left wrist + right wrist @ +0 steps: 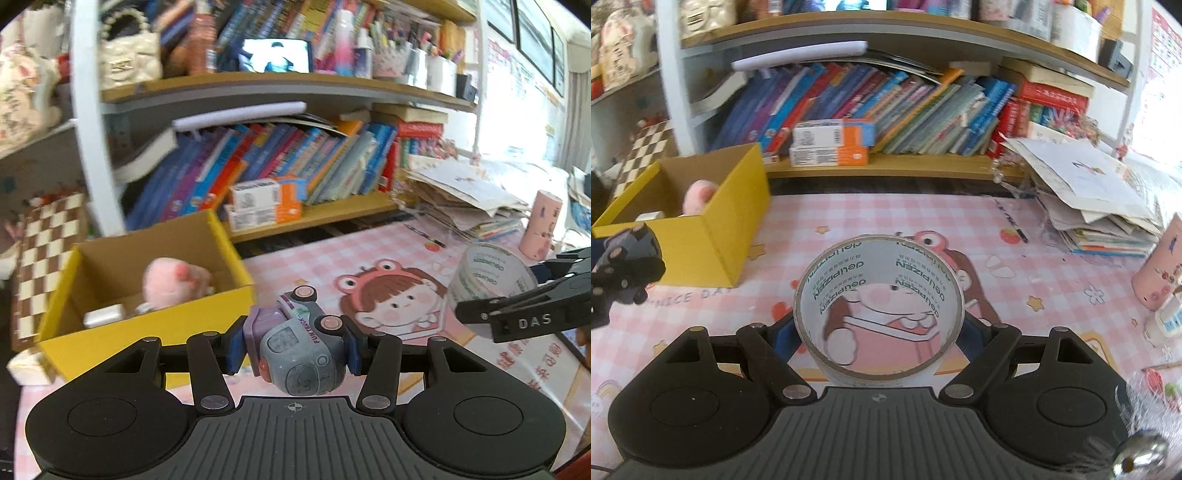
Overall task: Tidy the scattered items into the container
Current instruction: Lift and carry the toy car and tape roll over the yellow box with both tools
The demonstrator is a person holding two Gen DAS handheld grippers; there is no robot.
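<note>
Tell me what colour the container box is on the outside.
Yellow outside, plain brown cardboard inside; the box shows best in the right wrist view.

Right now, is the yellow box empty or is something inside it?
Not empty. The open yellow box holds a pink plush toy and a small white object beside it.

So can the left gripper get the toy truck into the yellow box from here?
Probably yes. The left gripper, holding the toy truck, sits right beside the yellow box; its top is open, with free space beside the pink plush.
</note>
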